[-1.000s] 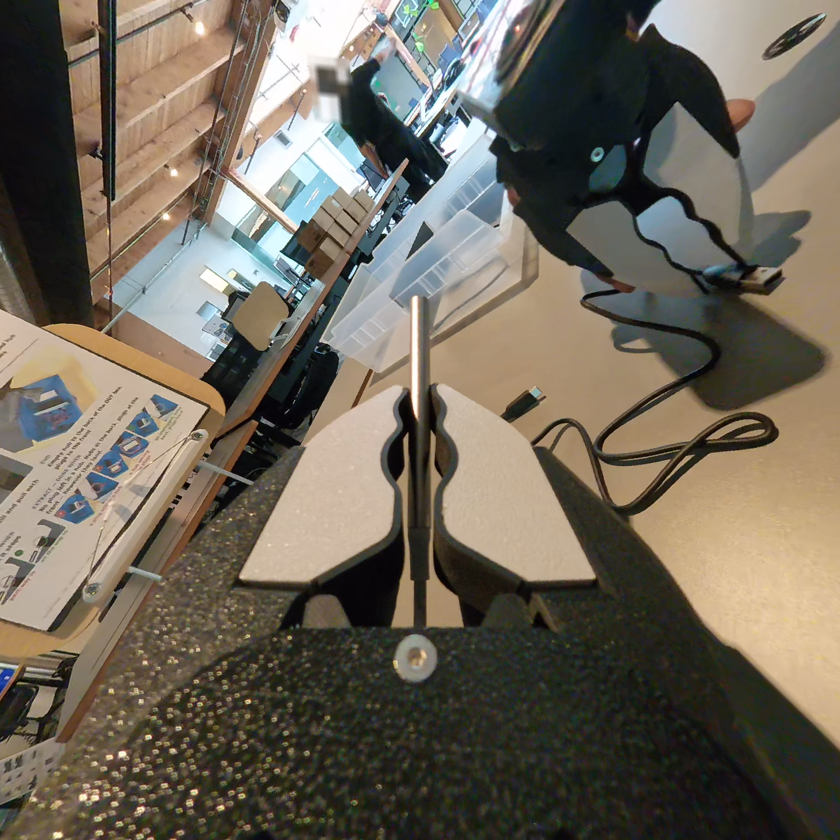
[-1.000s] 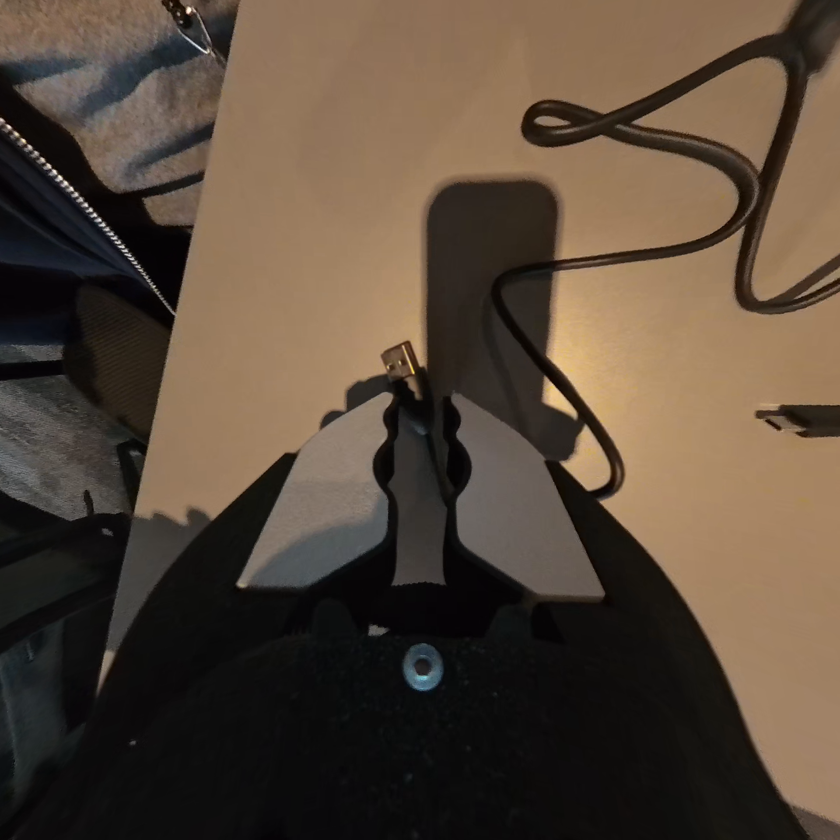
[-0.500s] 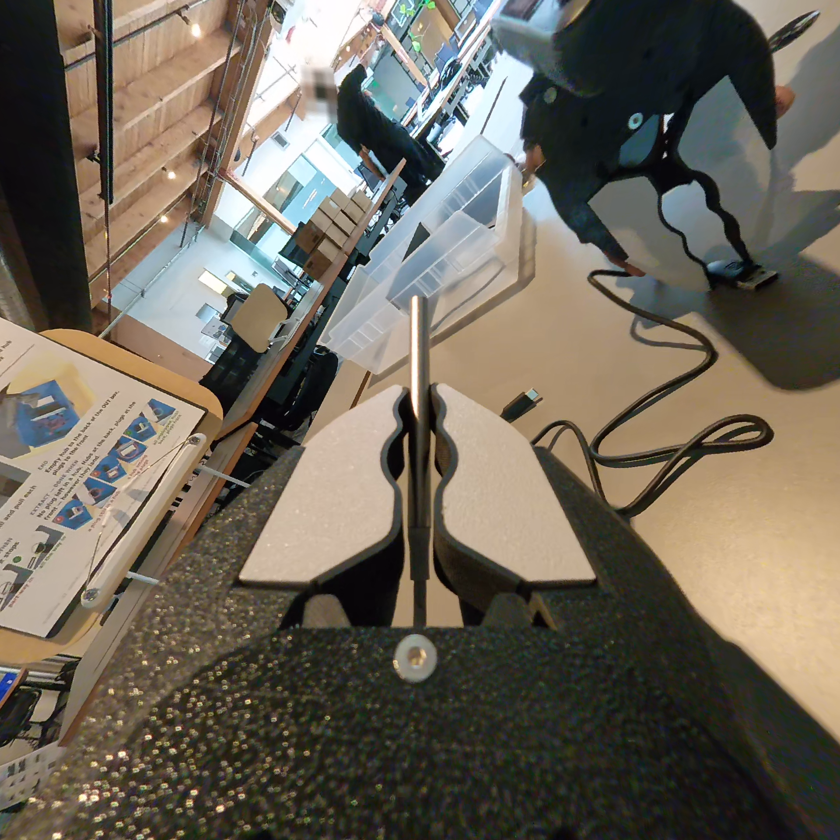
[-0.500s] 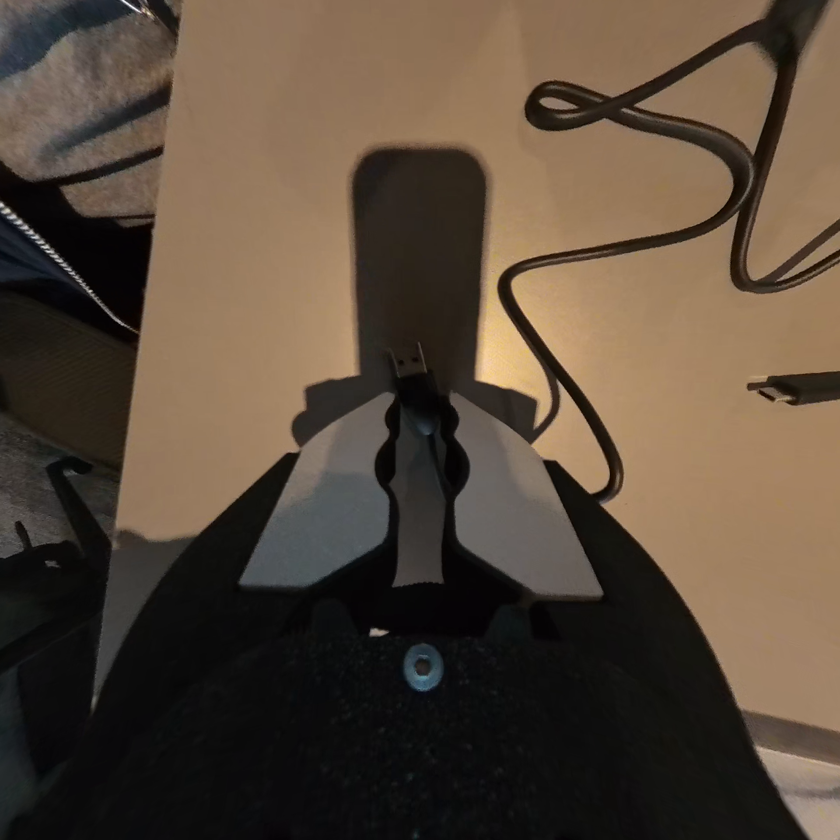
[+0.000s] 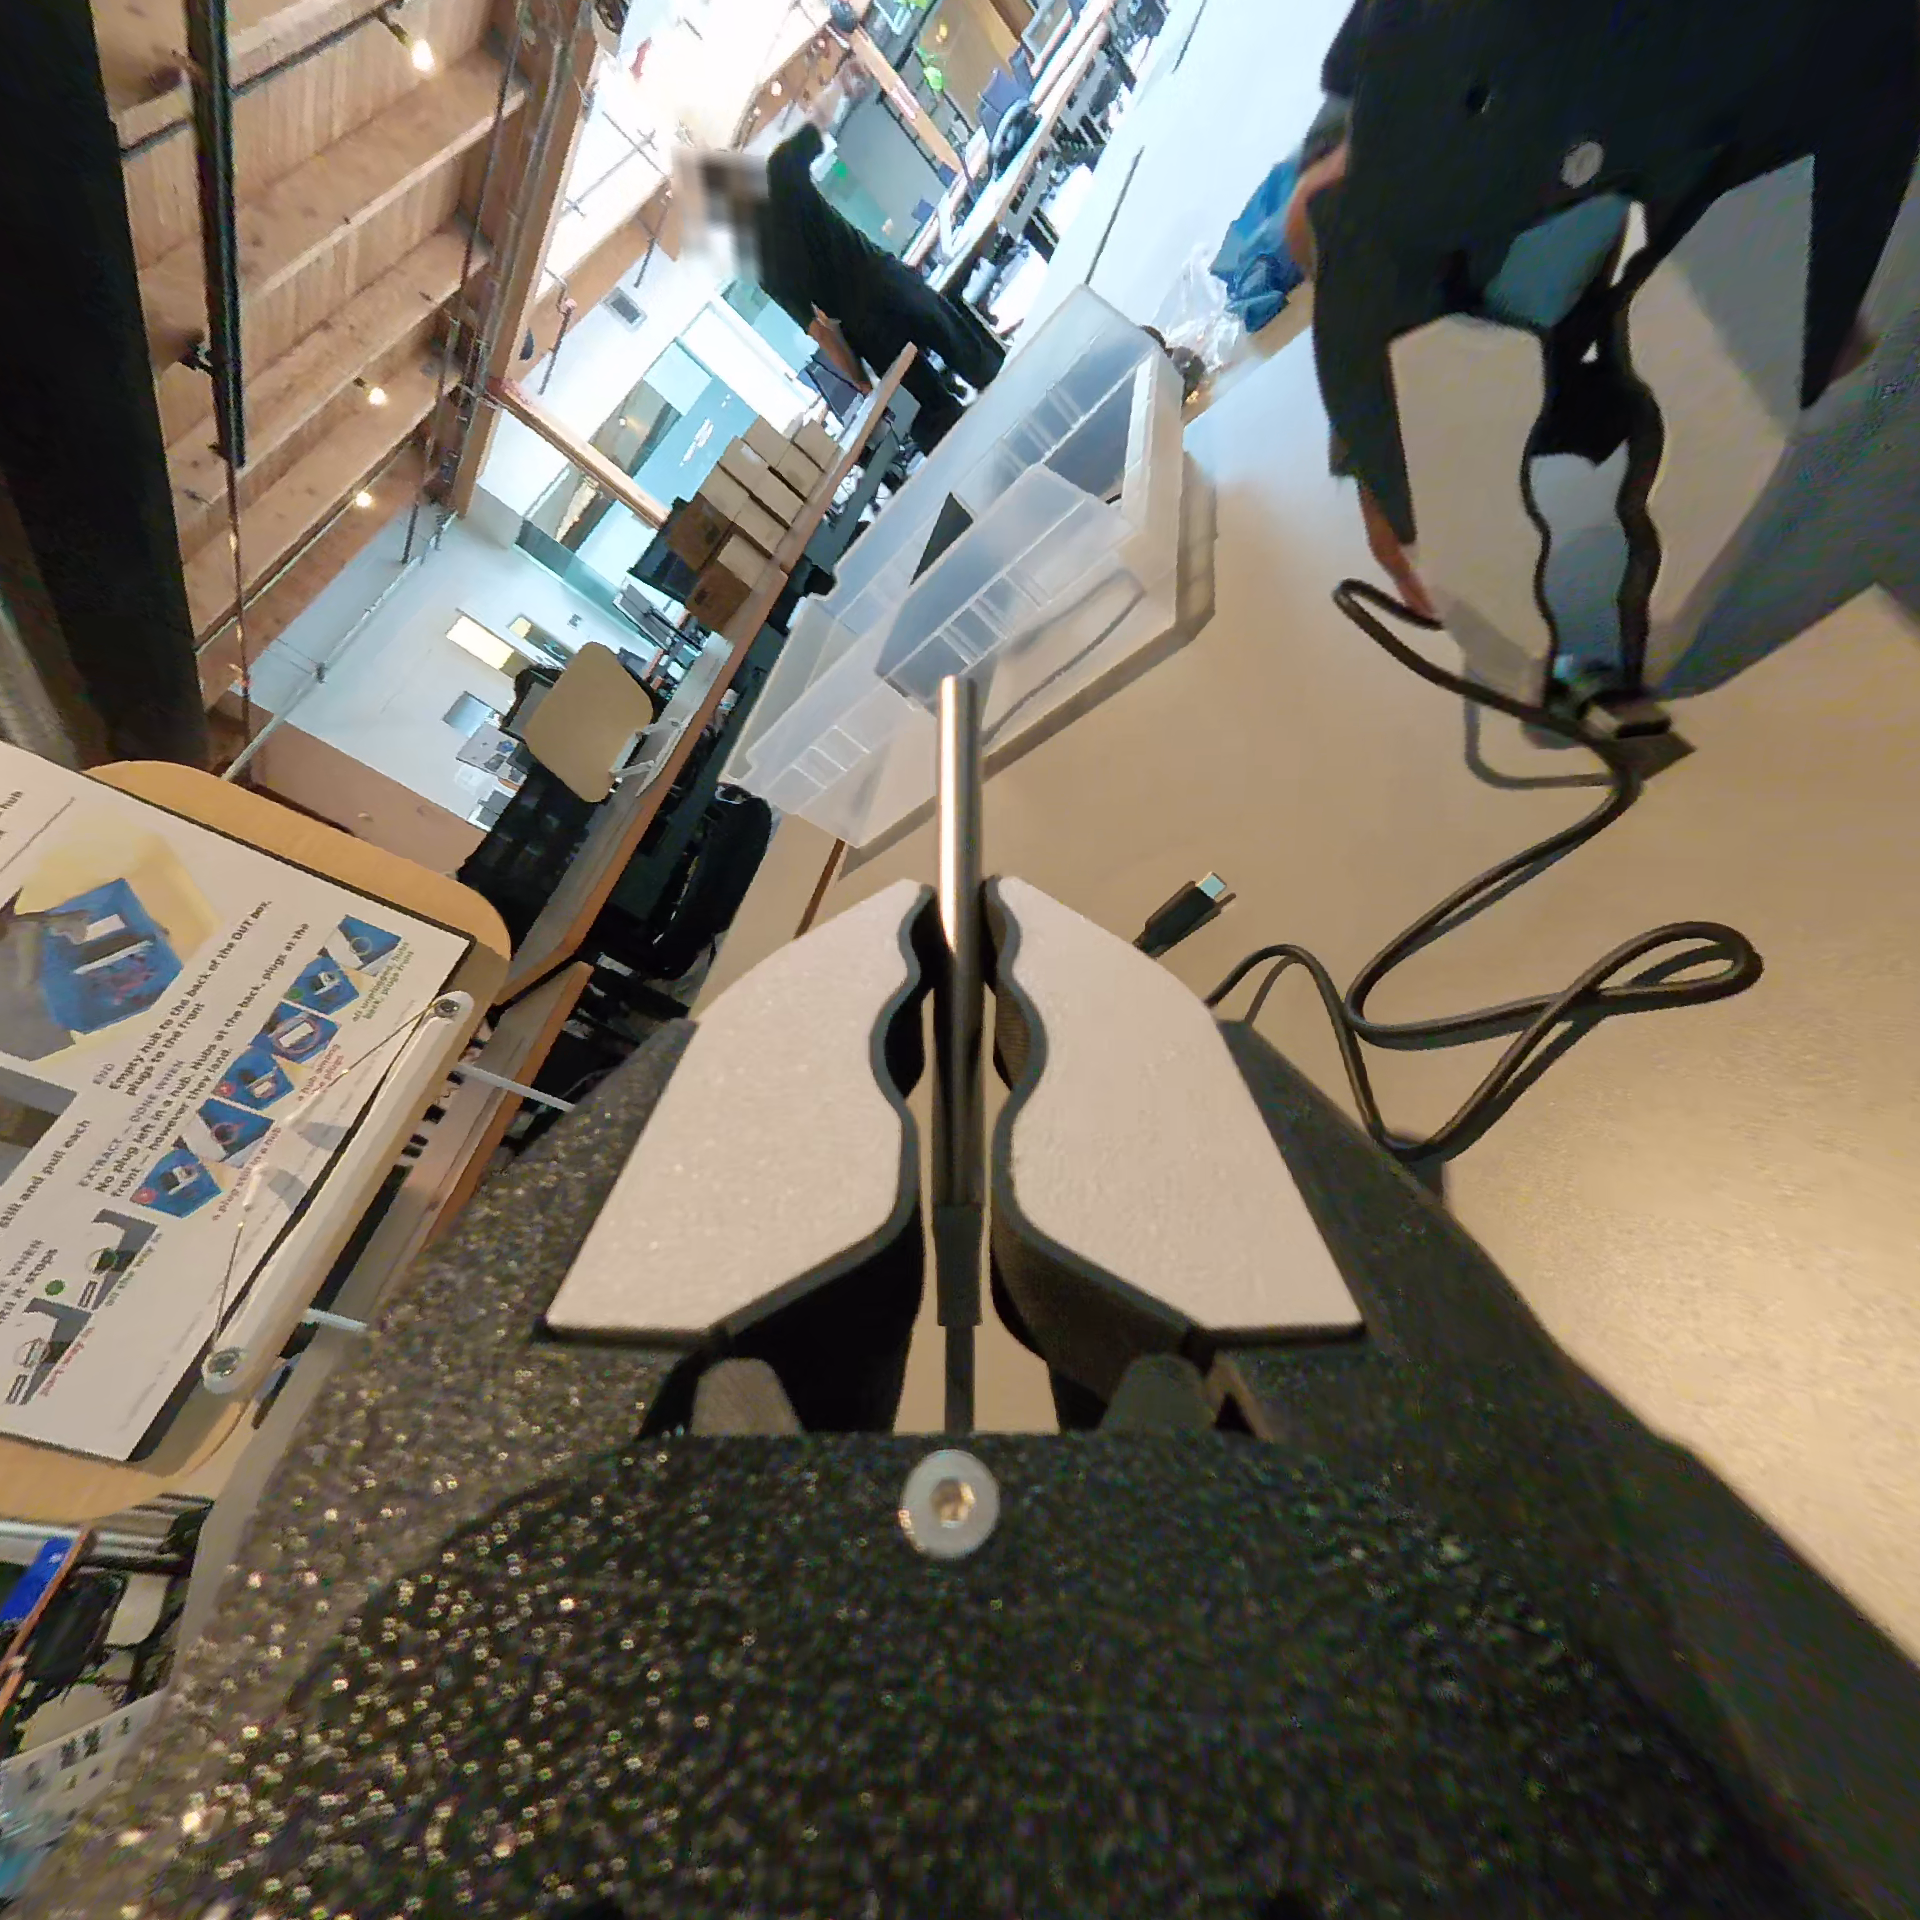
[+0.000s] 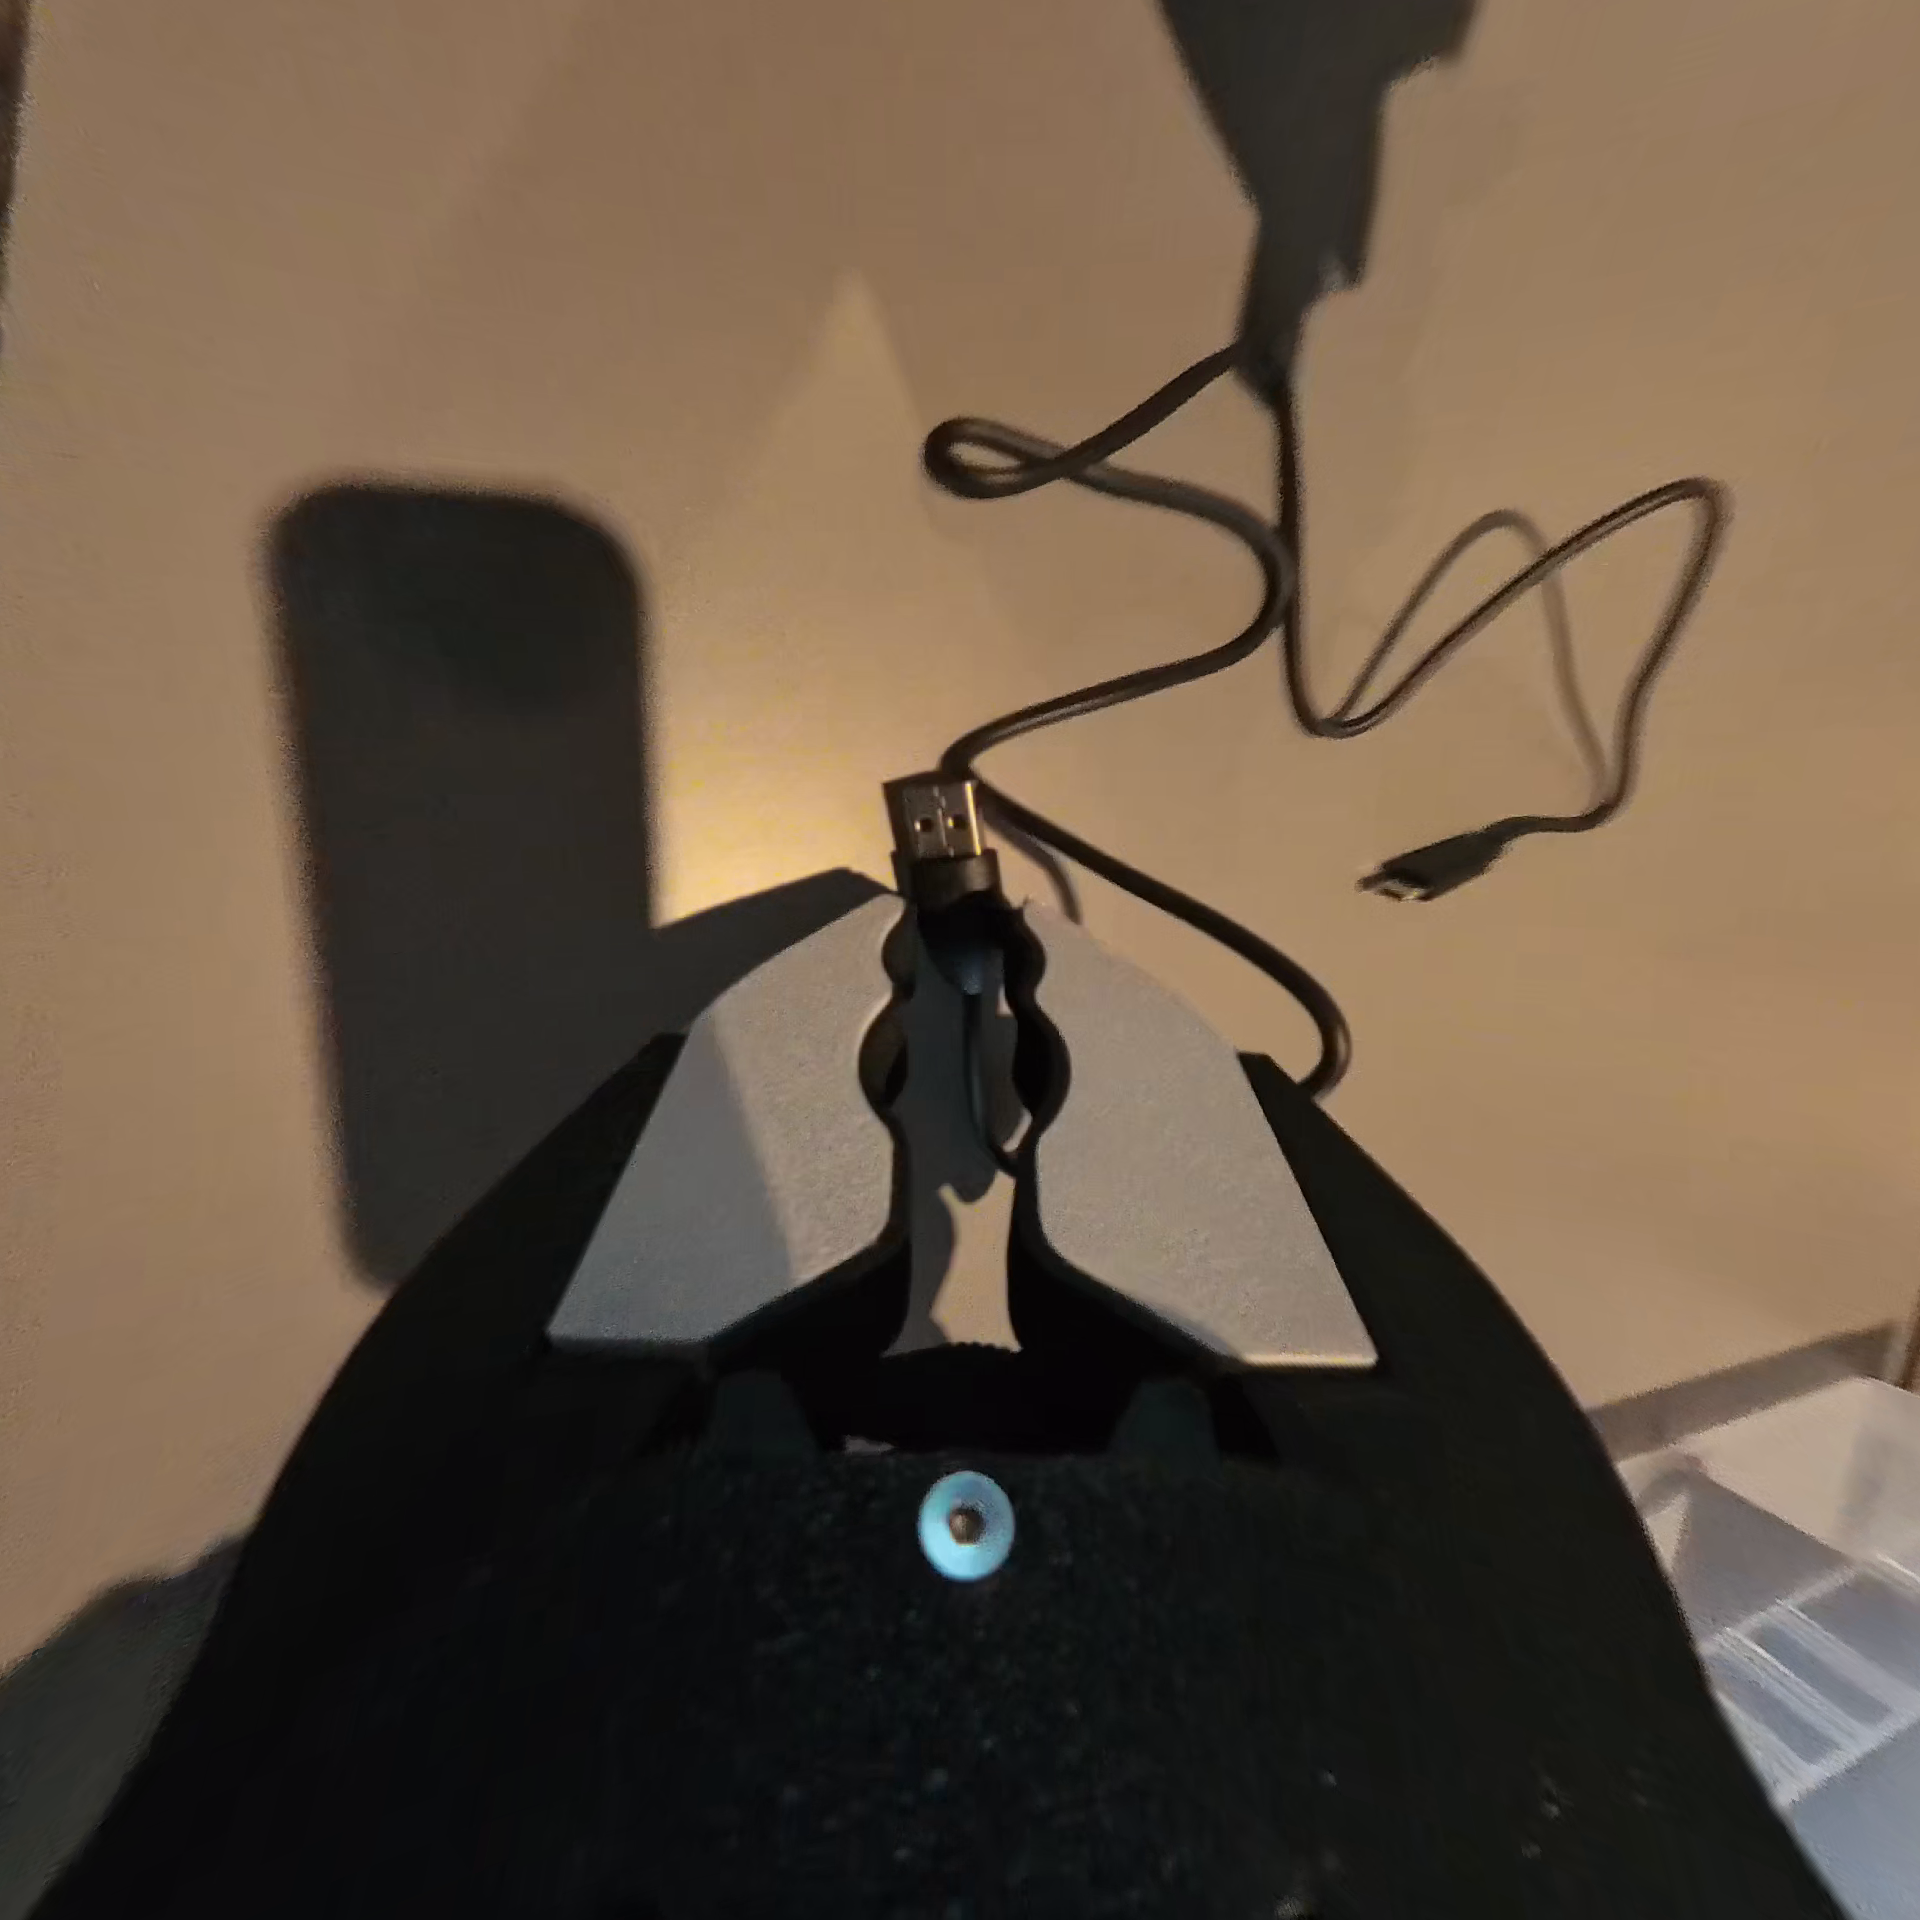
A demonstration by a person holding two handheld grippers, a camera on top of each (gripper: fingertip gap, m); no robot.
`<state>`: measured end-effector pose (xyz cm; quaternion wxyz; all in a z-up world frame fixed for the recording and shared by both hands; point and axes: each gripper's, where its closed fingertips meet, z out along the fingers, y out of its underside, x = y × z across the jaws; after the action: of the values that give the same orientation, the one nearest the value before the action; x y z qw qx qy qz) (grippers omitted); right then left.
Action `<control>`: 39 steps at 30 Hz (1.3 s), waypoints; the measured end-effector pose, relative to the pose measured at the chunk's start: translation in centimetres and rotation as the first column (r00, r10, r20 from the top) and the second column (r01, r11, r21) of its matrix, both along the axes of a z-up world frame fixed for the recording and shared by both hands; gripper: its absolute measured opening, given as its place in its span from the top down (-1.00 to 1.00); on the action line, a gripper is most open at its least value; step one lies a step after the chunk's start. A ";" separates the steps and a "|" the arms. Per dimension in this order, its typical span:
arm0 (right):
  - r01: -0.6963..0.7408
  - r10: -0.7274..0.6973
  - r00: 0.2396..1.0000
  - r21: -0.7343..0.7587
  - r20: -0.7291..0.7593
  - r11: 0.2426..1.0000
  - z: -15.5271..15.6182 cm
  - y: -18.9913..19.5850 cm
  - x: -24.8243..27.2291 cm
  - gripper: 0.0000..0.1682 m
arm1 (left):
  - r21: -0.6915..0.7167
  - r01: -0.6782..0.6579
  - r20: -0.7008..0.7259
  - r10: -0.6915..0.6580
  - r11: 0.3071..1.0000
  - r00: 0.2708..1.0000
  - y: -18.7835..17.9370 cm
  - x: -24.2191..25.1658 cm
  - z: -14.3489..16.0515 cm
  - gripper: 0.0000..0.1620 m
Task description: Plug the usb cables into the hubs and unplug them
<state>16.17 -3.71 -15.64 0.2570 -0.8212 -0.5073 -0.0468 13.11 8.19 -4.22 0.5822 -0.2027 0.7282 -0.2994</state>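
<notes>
I've lifted the USB plug (image 6: 940, 840) off the counter (image 6: 520, 312) (right gripper (image 6: 961, 914) fingers clamped on it); left gripper (image 5: 958, 914) stays pinched on the thin hub (image 5: 956, 821), ready for insertion.

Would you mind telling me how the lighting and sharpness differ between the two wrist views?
Left wrist view: bright daylight, sharp on the thin grey hub, wide-angle tilt, motion blur on the far right hand-held gripper. Right wrist view: dim, warm light; a heavy shadow on the table; the USB plug is fairly sharp, the cable smeared.
</notes>
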 end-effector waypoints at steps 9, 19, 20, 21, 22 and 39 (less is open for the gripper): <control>0.276 -0.176 0.960 0.661 -0.216 0.697 6.2 4.2 0.9 0.81 | 0.027 0.028 -0.165 -0.023 0.999 0.986 -0.8 0.6 -3.4 0.91; 0.472 -0.172 0.869 0.672 -0.464 0.570 10.2 5.2 -0.2 0.82 | -0.095 0.087 -0.171 -0.102 0.992 0.980 -2.7 0.2 -2.7 0.91; 0.507 -0.153 0.839 0.650 -0.521 0.566 10.6 5.4 -0.4 0.82 | -0.110 0.087 -0.169 -0.104 0.990 0.980 -2.6 0.2 -2.6 0.91; 0.541 -0.126 0.804 0.625 -0.582 0.563 11.2 5.4 -0.4 0.82 | -0.119 0.084 -0.165 -0.103 0.989 0.981 -2.5 0.2 -2.5 0.91; 0.573 -0.099 0.764 0.601 -0.637 0.558 11.8 5.5 -0.3 0.82 | -0.131 0.082 -0.161 -0.103 0.988 0.982 -2.3 0.2 -2.4 0.91; 0.466 0.045 0.867 0.839 -0.496 0.282 17.9 3.7 0.4 0.82 | -0.604 0.230 -0.150 -0.392 0.763 0.908 -3.6 -1.2 -0.2 0.91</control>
<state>16.58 -0.04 2.25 0.7815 -0.5622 -0.1950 -0.1874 11.90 4.56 -4.42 0.3317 -0.2819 0.6992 -0.5672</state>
